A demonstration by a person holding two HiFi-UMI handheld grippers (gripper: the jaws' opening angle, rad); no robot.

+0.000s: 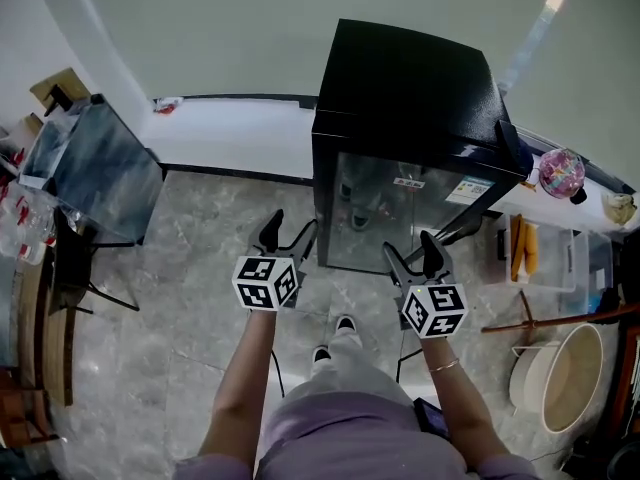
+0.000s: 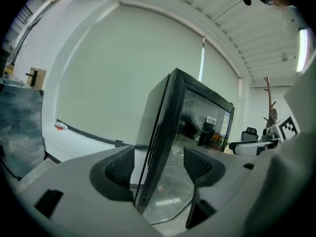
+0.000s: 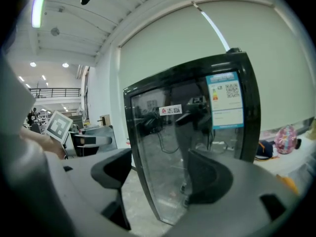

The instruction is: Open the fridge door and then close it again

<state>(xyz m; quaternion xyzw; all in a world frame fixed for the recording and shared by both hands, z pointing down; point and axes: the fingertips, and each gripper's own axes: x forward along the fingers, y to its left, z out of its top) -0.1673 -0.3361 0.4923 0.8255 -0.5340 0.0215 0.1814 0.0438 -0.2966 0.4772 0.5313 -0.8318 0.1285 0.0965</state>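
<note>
A small black fridge (image 1: 410, 88) with a glass door (image 1: 400, 218) stands on the floor against the wall; the door looks shut. My left gripper (image 1: 288, 236) hovers open just in front of the door's left edge (image 2: 157, 147), which shows between its jaws. My right gripper (image 1: 412, 253) is open too, a little short of the door's lower right part. The glass door (image 3: 192, 147) fills the right gripper view, with a white and blue label (image 3: 224, 100) at its upper right. Neither gripper holds anything.
A chair with a grey cover (image 1: 95, 168) stands at the left. Right of the fridge lie a clear box (image 1: 545, 253), a round basin (image 1: 565, 373) and a pink ball (image 1: 561, 172) on the white ledge (image 1: 235, 123). The person's feet (image 1: 335, 338) stand on the marble floor.
</note>
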